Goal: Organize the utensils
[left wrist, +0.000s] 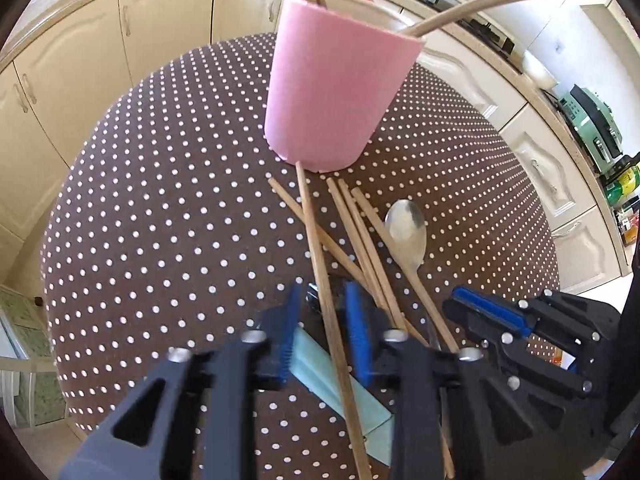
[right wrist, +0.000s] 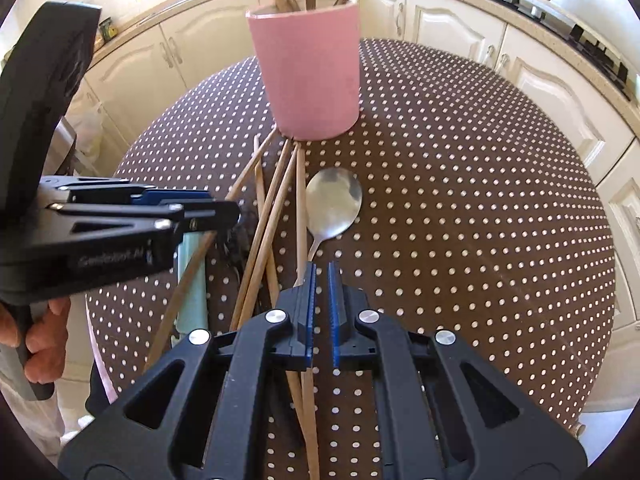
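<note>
Chopsticks (left wrist: 320,240) lie scattered at six o'clock of the pink holder (left wrist: 336,96) on the dotted bench (left wrist: 160,200), beside a metal spoon (right wrist: 334,200). Left gripper (left wrist: 320,312) fingers stand slightly spread around one chopstick, not pinching. Right gripper (right wrist: 321,284) fingers are pressed nearly together, empty.

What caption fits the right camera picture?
Right gripper shut above chopsticks and a spoon before the pink cup.

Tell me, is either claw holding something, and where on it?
Neither. The left claw straddles a chopstick without pinching it; the right claw is shut on nothing.
</note>
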